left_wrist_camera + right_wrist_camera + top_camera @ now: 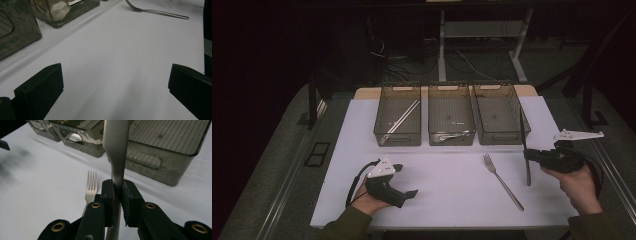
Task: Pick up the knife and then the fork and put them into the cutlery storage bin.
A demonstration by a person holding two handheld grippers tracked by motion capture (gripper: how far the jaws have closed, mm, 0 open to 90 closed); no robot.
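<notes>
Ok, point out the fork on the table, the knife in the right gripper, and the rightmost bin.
fork (pixel 502 183), high view, on the middle of its handle.
knife (pixel 116 150), right gripper view, on the flat blade above the jaws.
rightmost bin (pixel 501 137), high view, on its near wall.

Knife (pixel 116 150) clamped in right gripper (pixel 117 191): tip cut off by top edge of right gripper view, lower handle hidden behind the jaws. Fork (pixel 156 11) cropped at top edge of left gripper view, tines out of frame. Utensil in middle bin (pixel 451 120) too small and dim to identify from high view. Left bin (pixel 15 27) cut off at left edge. Background beyond table too dark to make out.
</notes>
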